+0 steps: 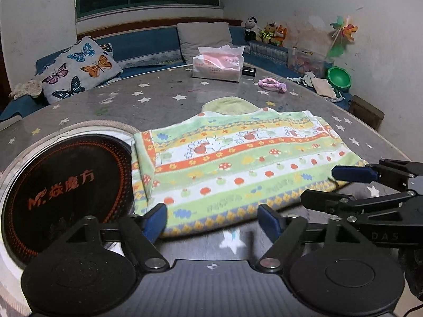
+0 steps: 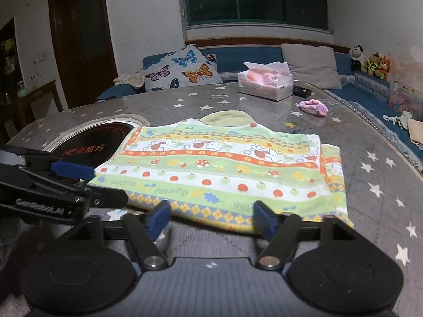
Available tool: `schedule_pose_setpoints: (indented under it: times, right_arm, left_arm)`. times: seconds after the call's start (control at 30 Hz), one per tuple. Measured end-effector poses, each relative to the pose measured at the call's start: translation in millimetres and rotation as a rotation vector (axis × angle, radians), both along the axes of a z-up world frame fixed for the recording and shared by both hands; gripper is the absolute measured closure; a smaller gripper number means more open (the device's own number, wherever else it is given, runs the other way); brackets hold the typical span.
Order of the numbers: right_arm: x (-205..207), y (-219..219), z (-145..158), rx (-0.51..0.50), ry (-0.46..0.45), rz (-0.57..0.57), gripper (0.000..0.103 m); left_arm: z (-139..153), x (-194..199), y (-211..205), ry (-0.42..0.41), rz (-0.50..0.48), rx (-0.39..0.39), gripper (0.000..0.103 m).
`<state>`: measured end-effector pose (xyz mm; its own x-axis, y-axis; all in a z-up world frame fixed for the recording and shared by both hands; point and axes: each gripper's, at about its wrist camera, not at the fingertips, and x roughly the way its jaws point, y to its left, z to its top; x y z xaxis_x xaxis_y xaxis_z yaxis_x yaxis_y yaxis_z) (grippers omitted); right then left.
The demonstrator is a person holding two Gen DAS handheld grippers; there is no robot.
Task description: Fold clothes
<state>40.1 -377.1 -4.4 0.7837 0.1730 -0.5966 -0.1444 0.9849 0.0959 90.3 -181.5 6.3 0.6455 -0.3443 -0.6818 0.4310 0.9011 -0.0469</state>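
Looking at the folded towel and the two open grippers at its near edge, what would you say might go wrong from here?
1. The patterned towel overlaps the round cooktop set into the table; dragging could bunch it on the rim.
2. Its layers look uneven at one end, so a jaw may catch only the top layer.
3. The left gripper and right gripper sit close together and could collide.

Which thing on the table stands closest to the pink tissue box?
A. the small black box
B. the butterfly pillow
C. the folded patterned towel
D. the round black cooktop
A: the small black box sits right beside the pink tissue box at the far side of the table, while the folded patterned towel and the round black cooktop lie much nearer the cameras.
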Motion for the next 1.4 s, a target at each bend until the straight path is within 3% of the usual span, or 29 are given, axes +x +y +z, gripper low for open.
schedule_pose_setpoints:
  times: [0.27, 0.33, 0.5, 1.4]
  right_arm:
    - [-17.9, 1.9, 3.3, 0.003, -0.025, -0.032, 0.013]
    - [-22.5, 3.3, 4.1, 0.0, -0.03, -0.044, 0.003]
    - [-30.7, 7.7, 4.7, -0.006, -0.034, -0.063, 0.0]
    - [-61.3, 19.5, 4.4, 0.003, -0.036, -0.121, 0.0]
  left_arm:
    - [-0.6, -22.4, 10.5, -0.022, 0.037, 0.003, 0.003]
    - [-0.9, -27.1, 12.8, -0.028, 0.042, 0.007, 0.002]
    - [-2.0, -36.8, 17.5, -0.031, 0.056, 0.012, 0.0]
    - [1.0, -71.8, 25.9, -0.058, 0.077, 0.005, 0.0]
